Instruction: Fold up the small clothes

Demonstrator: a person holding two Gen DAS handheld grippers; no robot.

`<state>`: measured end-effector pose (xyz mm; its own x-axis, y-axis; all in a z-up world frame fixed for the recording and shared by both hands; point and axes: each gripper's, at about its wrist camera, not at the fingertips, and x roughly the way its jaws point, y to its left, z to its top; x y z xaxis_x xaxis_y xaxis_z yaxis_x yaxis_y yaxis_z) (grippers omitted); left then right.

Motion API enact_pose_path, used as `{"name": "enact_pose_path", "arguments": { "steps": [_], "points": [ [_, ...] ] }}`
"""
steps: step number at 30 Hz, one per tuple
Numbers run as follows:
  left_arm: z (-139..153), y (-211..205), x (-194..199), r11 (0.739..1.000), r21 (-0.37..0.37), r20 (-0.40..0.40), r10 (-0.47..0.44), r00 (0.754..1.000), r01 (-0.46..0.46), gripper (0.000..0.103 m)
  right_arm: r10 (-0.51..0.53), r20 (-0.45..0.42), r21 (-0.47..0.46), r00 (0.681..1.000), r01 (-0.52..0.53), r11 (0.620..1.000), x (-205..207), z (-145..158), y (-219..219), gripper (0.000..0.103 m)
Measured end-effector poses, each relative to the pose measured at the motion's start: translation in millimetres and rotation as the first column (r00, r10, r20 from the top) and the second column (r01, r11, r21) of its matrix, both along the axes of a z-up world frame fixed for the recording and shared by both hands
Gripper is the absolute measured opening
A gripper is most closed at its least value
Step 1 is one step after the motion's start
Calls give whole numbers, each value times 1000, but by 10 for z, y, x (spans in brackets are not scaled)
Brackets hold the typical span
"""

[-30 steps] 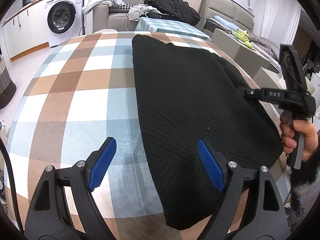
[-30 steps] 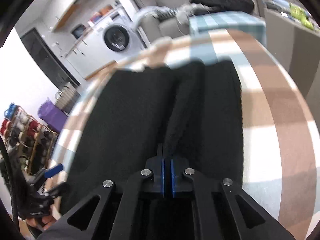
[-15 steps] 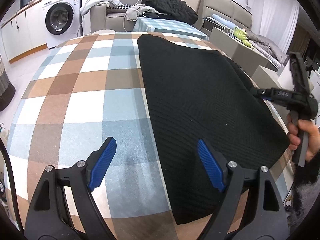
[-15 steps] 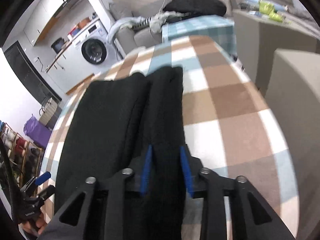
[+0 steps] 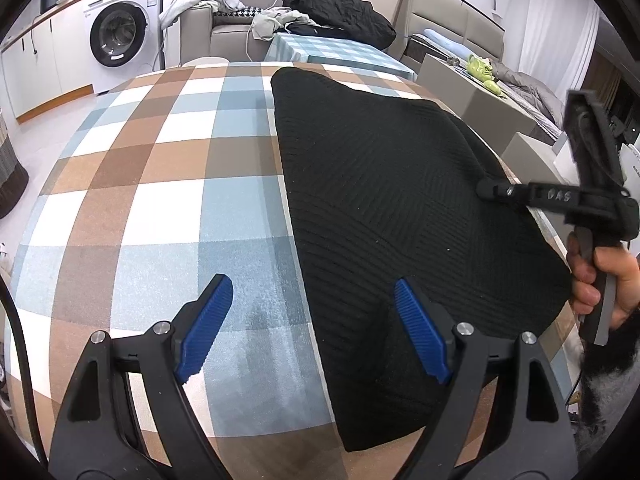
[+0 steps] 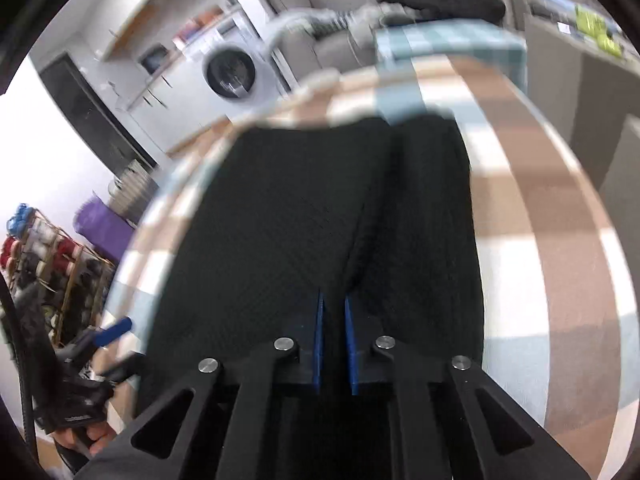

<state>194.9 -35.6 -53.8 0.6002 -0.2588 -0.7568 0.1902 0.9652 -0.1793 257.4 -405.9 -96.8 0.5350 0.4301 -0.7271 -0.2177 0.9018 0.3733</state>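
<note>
While one black knitted garment [image 5: 400,208] lies flat on the checked surface [image 5: 168,184], covering its right half in the left wrist view, two grippers work over it. One, the left gripper [image 5: 308,328], hovers above the near edge with its two blue-padded fingers [image 5: 206,322] spread wide, nothing between them; its right pad sits over the cloth, its left over bare checks. One, the right gripper [image 6: 333,320], held in a hand [image 5: 600,280] at the garment's right edge, has its two pads almost pressed together, a fold of the black knit pinched in the narrow gap. In the blurred right wrist view the garment shows two lengthwise layers, one ridge running between them. One washing machine [image 5: 120,36] stands behind, beside one sofa [image 5: 224,28] carrying a dark heap.
</note>
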Motion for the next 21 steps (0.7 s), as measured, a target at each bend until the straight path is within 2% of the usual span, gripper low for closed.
{"name": "enact_pose_path", "arguments": {
  "steps": [1, 3, 6, 9, 11, 13, 14, 17, 19, 20, 21],
  "points": [
    [14, 3, -12, 1000, 1, 4, 1, 1000, -1, 82, 1, 59, 8, 998, -1, 1000, -82, 121, -5, 8],
    [36, 19, -24, 1000, -6, 9, 1, 1000, -1, 82, -34, 96, -21, 995, 36, 999, -182, 237, -47, 8],
    [17, 8, -12, 1000, -9, 4, -4, 1000, 4, 82, -80, 48, -73, 996, 84, 994, -168, 66, -85, 8],
    [-36, -26, 11, 1000, 13, -8, -5, 1000, 5, 82, -89, -36, -76, 995, 86, 993, -52, -160, -105, 11],
    [-48, -24, 1, 1000, 16, -13, -7, 1000, 8, 82, -87, -53, -47, 995, 84, 995, -75, -157, -147, 18],
    [-45, -3, -24, 1000, 11, -12, -11, 1000, 11, 82, -62, -61, 1, 996, 62, 998, -175, -92, -182, 38],
    [-44, 10, -39, 1000, 11, -12, -9, 1000, 9, 82, -36, -59, 28, 998, 38, 999, -262, -59, -193, 40],
    [-47, 53, -100, 1000, 2, -17, -8, 1000, 8, 82, 33, -56, 78, 998, -29, 997, -568, -29, -180, 42],
    [-53, 65, -146, 1000, -11, -23, -15, 1000, 15, 82, 41, -59, 52, 997, -38, 998, -748, -67, -161, 41],
    [-56, 63, -162, 1000, -14, -24, -19, 1000, 19, 82, 50, -43, 25, 998, -49, 998, -824, -88, -135, 39],
    [-59, 54, -191, 1000, -17, -24, -26, 999, 25, 82, 47, -20, 2, 999, -47, 999, -841, -94, -126, 25]
  ]
}}
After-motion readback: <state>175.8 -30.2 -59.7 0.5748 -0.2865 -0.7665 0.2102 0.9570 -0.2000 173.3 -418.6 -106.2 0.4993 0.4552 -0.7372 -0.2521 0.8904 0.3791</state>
